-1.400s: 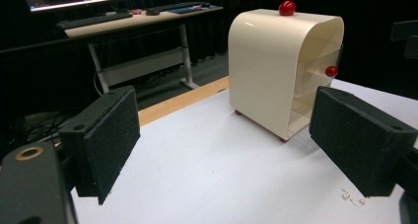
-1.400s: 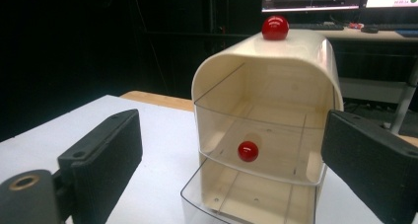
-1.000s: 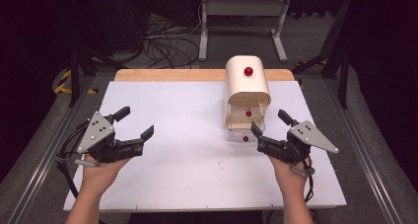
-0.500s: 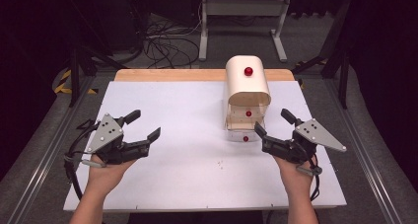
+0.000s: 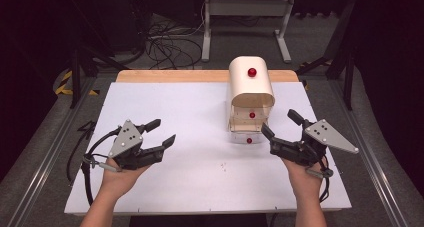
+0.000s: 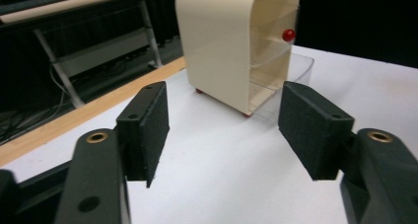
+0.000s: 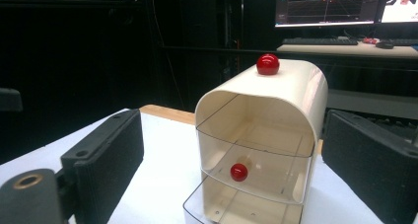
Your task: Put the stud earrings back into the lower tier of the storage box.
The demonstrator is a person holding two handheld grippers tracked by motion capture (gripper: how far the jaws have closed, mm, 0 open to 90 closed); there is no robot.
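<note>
Bottom drawer (image 5: 248, 136) of the cream cabinet (image 5: 251, 94) is partly out; right gripper (image 5: 281, 130) open beside it, left gripper (image 5: 156, 132) empty, jaws just narrowing.

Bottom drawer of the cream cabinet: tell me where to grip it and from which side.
Grip the bottom drawer by its red knob, coming straight in from the front, the person's side. The knob is the one part that sticks out of the clear front. The drawer already stands slightly out. The right tool, open, sits nearest.
</note>
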